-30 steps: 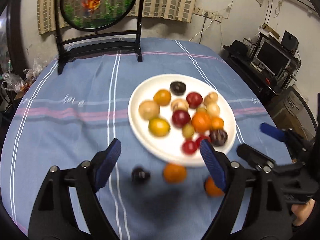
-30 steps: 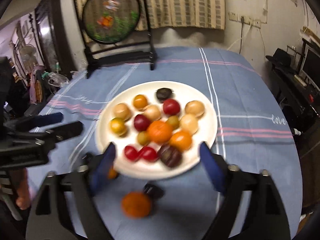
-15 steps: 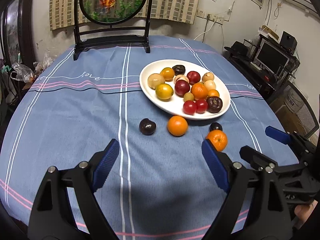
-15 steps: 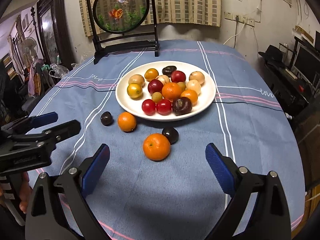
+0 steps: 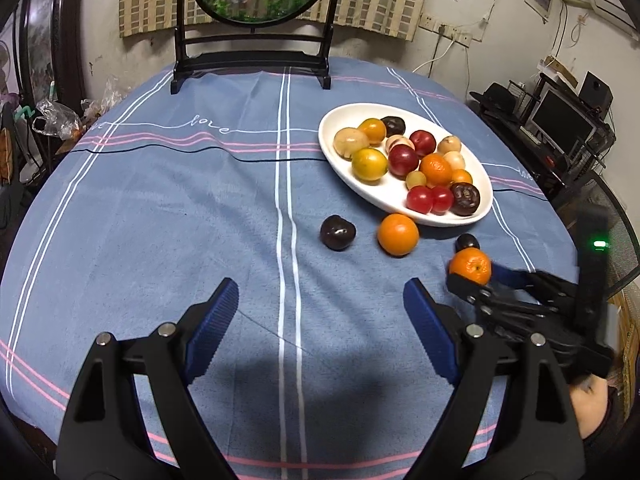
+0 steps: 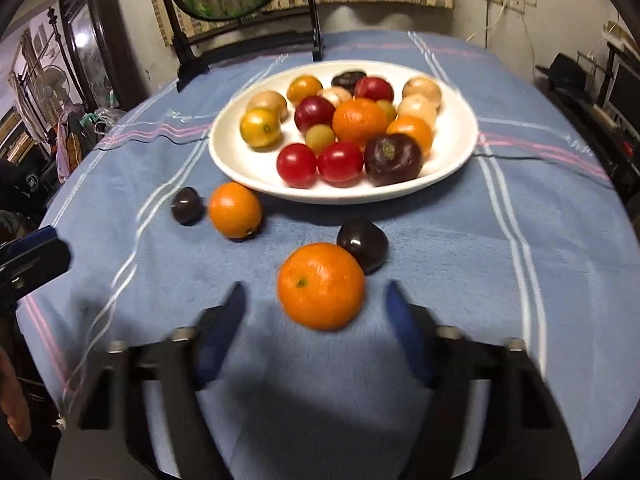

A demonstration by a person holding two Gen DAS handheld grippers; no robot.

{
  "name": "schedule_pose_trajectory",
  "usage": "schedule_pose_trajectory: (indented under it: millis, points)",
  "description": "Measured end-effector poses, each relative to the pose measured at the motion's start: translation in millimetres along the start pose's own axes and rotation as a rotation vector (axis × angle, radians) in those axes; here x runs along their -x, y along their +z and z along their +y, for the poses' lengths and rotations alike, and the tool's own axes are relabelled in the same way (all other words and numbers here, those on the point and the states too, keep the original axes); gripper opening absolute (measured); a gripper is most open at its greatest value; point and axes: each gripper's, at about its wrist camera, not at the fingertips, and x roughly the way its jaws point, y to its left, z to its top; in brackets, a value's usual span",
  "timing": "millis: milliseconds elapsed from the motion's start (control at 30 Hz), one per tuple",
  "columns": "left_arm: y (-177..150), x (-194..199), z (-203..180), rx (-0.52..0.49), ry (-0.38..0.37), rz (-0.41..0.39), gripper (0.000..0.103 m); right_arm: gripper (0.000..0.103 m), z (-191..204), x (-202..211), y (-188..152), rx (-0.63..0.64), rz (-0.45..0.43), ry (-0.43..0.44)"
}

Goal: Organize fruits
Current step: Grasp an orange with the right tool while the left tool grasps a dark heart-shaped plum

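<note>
As seen from my left gripper (image 5: 316,316), its jaws stand wide and empty above the counter (image 5: 160,220); the white plate (image 5: 348,176) of fruit lies far right. From my right gripper (image 6: 316,312), the jaws are closing around a near orange (image 6: 321,286), pads not yet touching.
</note>
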Motion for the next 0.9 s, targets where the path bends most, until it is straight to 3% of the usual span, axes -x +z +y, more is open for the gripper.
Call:
schedule_pose_trajectory:
  millis: [333, 400, 467, 500, 600, 800, 900]
  points:
    - [17.7, -49.0, -22.8, -0.142, 0.019, 0.038, 0.086, 0.045, -20.4, 51.8, -20.4, -0.039, -0.065, 0.075]
    - [22.0, -66.9, -20.8, -0.175, 0.054, 0.058, 0.078, 0.045, -27.4, 58.1, -23.2, -0.054, -0.078, 0.083]
    - [24.7, -83.2, -16.1, -0.181, 0.049, 0.095, 0.057, 0.045, -32.6, 63.5, -22.7, -0.066, -0.091, 0.088]
    - [26.7, -92.2, -13.2, -0.173, 0.025, 0.116, 0.053, 0.046, -34.9, 66.5, -22.0, -0.071, -0.1, 0.091]
    - [29.6, -104.4, -9.7, -0.169, 0.002, 0.121, 0.051, 0.046, -37.6, 68.0, -19.1, -0.072, -0.109, 0.092]
    - [32.2, -115.5, -17.7, -0.218, -0.002, 0.1, 0.053, 0.046, -35.0, 49.2, -27.6, -0.065, -0.019, 0.116]
    - [33.4, -115.0, -16.6, -0.209, -0.011, 0.091, 0.039, 0.049, -30.0, 53.3, -31.9, -0.074, -0.026, 0.139]
